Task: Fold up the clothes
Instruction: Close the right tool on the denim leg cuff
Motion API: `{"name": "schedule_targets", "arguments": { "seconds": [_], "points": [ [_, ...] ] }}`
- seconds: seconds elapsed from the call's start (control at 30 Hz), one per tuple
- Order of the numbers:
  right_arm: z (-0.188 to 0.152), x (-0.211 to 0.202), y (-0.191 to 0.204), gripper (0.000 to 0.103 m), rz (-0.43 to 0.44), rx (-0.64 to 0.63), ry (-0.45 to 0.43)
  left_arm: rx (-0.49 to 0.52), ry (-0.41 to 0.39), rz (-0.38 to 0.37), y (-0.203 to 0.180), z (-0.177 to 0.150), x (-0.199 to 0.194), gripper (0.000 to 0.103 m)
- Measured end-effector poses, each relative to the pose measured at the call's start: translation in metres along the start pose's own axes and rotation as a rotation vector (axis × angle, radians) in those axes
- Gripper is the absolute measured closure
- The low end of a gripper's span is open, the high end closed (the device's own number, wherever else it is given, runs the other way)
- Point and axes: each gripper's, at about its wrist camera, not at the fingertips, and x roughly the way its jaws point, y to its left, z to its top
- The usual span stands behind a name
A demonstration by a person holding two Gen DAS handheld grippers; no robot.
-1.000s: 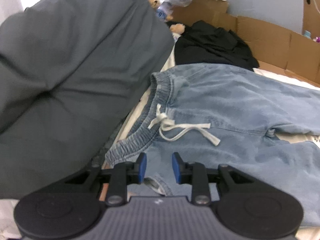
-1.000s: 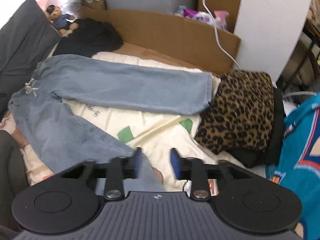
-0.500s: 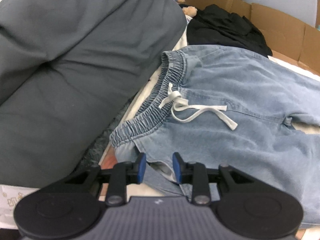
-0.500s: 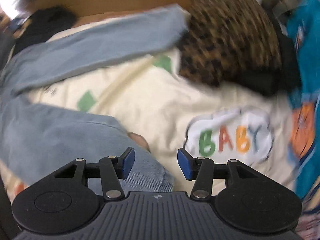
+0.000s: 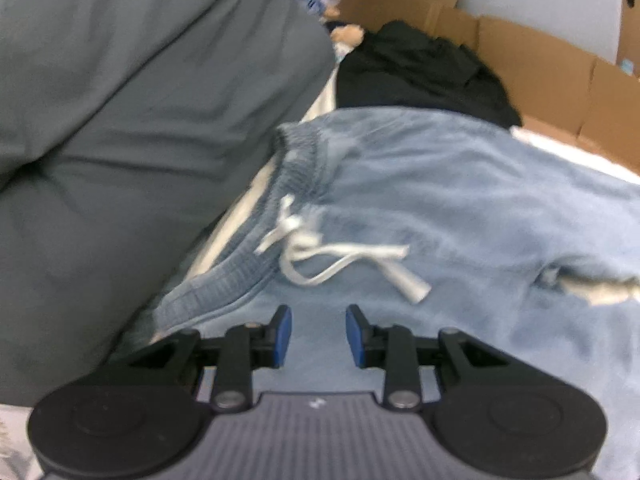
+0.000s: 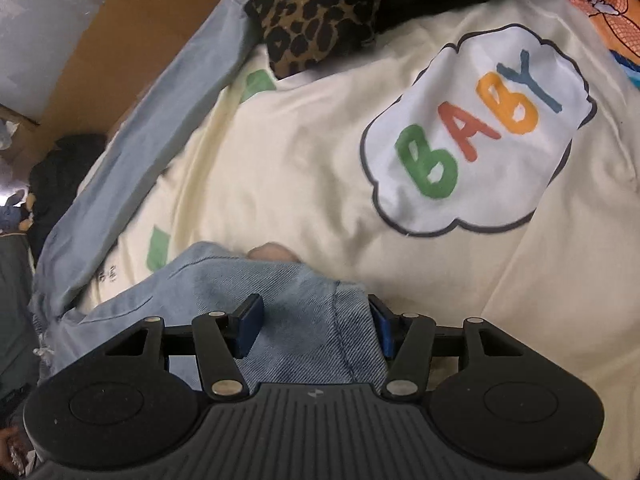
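- Denim trousers (image 5: 460,208) in pale blue lie spread on a cream blanket (image 6: 304,152), the waistband just ahead of the left tongs (image 5: 318,334) and one leg's hem lying between the fingers of the right tongs (image 6: 316,326); the other leg (image 6: 152,132) runs well ahead and to the left of the right tongs.
- Left tongs: blue pads parted a moderate way, gripping nothing, hovering low over the cloth just behind the white drawstring (image 5: 340,256).
- Right tongs: spread wide either side of the hem, which bunches between them. They are not pinched on it.
- Risks, as I judge them:
  - closing the right tongs on the top layer alone would let the leg's underside sag and skew any fold;
  - the hem's thick seam may slip out of a shallow bite;
  - the left pads could catch the drawstring rather than the waistband;
  - the grey cushion (image 5: 140,140) left of the left tongs crowds that side;
  - the leopard-print garment (image 6: 316,12) far ahead of the right tongs sits against the far hem.
- Both tools are angled forward and down, close to the cloth.
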Motion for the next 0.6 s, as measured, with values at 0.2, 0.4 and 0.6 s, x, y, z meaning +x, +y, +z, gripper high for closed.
{"name": "schedule_targets", "arguments": {
  "seconds": [0.2, 0.4, 0.6],
  "points": [
    [-0.008, -0.015, 0.008, 0.054, 0.024, -0.031, -0.026, -0.007, -0.045, -0.063, -0.047, 0.017, 0.004, 0.07],
    [-0.019, -0.036, 0.008, 0.068, 0.102, -0.01, -0.077, 0.011, -0.026, -0.154, -0.104, 0.023, 0.013, 0.07],
    [-0.024, -0.045, 0.012, 0.065, 0.265, -0.008, -0.073, 0.058, 0.087, -0.327, -0.153, 0.015, 0.026, 0.069]
  ]
}}
